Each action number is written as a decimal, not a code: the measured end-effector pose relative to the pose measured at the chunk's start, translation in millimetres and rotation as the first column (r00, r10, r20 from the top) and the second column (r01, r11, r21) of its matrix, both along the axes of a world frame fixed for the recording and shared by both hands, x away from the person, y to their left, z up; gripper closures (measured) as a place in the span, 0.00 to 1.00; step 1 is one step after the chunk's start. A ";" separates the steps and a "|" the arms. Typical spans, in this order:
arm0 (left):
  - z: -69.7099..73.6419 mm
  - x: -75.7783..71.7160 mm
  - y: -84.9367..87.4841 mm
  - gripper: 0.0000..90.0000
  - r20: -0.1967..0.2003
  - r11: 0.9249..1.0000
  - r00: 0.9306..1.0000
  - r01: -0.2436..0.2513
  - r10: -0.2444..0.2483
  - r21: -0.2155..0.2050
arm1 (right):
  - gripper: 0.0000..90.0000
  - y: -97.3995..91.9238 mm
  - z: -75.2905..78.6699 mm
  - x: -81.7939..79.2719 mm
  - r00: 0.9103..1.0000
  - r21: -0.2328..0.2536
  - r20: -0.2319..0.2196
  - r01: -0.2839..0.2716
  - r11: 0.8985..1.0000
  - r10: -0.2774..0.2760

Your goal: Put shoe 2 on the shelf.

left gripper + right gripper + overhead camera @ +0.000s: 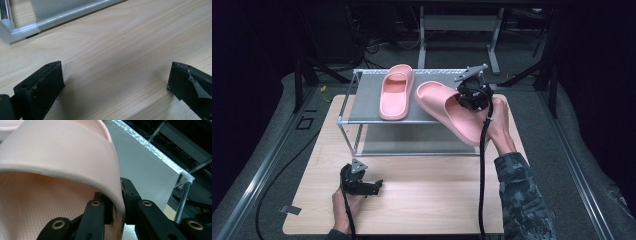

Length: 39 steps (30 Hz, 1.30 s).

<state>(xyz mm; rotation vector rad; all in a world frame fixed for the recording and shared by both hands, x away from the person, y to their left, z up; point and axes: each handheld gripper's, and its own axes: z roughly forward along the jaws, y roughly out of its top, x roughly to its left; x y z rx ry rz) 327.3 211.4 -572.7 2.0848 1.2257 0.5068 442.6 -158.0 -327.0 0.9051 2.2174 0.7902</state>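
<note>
Where the right gripper (468,96) closes on the held slipper (446,111), the pads are largely covered by the slipper's side wall, which is pinched between the two black jaws in the right gripper view; the slipper's toe is cut off at the top of that view and its heel end at the bottom. From above, the heel end is partly masked by the right hand (501,120) and by the black cable. The lower shelf (412,146) of the rack is mostly hidden under the upper one.

Both slippers are made of a smooth, matte pink foam, rounded and thick-soled; close up, the footbed is seen to be finely dotted, and the strap forms a broad, seamless arch. The rack (346,102) is built of thin shiny metal tubes joined by pale plastic corners, with grey woven fabric stretched as shelves. The table (422,195) is of light wood grain.

On the upper shelf (364,100) the second slipper (396,91) lies flat, sole down. The held slipper is tilted, its toe over that shelf beside the other, its heel past the front rail.

The left gripper (362,187) is held low over the bare table in front of the rack, its jaws spread wide with nothing between them
</note>
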 end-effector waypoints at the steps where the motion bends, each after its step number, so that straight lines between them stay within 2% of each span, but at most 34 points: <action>1: 0.0 0.0 0.0 0.00 0.000 1.000 1.000 0.000 0.000 0.000 | 0.91 1.1 -1.6 2.5 1.000 0.013 0.002 -0.006 1.000 0.006; 5: 0.0 0.0 0.0 0.00 0.000 1.000 1.000 0.000 0.000 0.000 | 0.91 6.4 -3.2 11.1 0.999 -0.015 -0.012 0.050 0.999 -0.050; 8: 0.0 0.0 0.0 0.00 0.000 1.000 1.000 0.000 0.000 0.000 | 0.91 7.7 -3.9 15.8 0.997 -0.005 -0.021 0.073 0.997 -0.073; 9: 0.0 0.0 0.0 0.00 0.000 1.000 1.000 0.000 0.000 0.000 | 0.91 9.8 -4.3 20.1 0.994 0.002 -0.028 0.106 0.994 -0.106; 12: 0.0 0.0 0.0 0.00 0.000 1.000 1.000 0.000 0.000 0.000 | 0.91 13.6 -4.9 24.5 0.989 -0.003 -0.024 0.146 0.989 -0.146; 14: 0.0 0.0 -0.1 0.00 0.000 1.000 1.000 0.000 0.000 0.000 | 0.91 14.0 -5.5 26.4 0.990 0.014 -0.032 0.141 0.990 -0.140; 15: 0.0 -0.1 -0.2 0.00 0.000 1.000 1.000 -0.001 0.001 0.000 | 0.91 15.7 -5.5 28.9 0.984 0.009 -0.035 0.176 0.984 -0.176; 19: 0.0 -0.1 -0.2 0.00 0.000 1.000 1.000 -0.002 0.002 -0.001 | 0.91 16.8 -7.8 35.8 0.975 0.018 -0.054 0.216 0.976 -0.215; 23: 0.0 -0.1 -0.3 0.00 0.001 1.000 1.000 -0.002 0.002 0.000 | 0.90 17.5 -11.8 41.5 0.968 0.016 -0.078 0.242 0.970 -0.240; 28: -0.1 0.0 -0.6 0.00 0.001 1.000 1.000 -0.005 0.005 -0.001 | 0.89 17.7 -17.1 47.2 0.958 0.037 -0.112 0.270 0.962 -0.265; 30: -0.1 0.0 -0.6 0.00 0.001 1.000 1.000 -0.005 0.005 -0.001 | 0.89 19.4 -18.7 49.5 0.953 0.027 -0.114 0.287 0.958 -0.282; 36: -0.2 0.0 -0.8 0.00 0.001 1.000 1.000 -0.007 0.007 -0.003 | 0.88 20.3 -18.4 53.9 0.947 0.029 -0.131 0.300 0.953 -0.294; 37: -0.2 0.0 -0.9 0.00 0.001 1.000 1.000 -0.007 0.007 -0.005 | 0.89 20.9 -18.0 56.6 0.941 0.024 -0.142 0.314 0.949 -0.307; 39: -0.2 0.0 -0.9 0.00 0.001 1.000 1.000 -0.007 0.007 -0.005 | 0.89 21.6 -17.6 59.6 0.935 0.023 -0.148 0.329 0.944 -0.322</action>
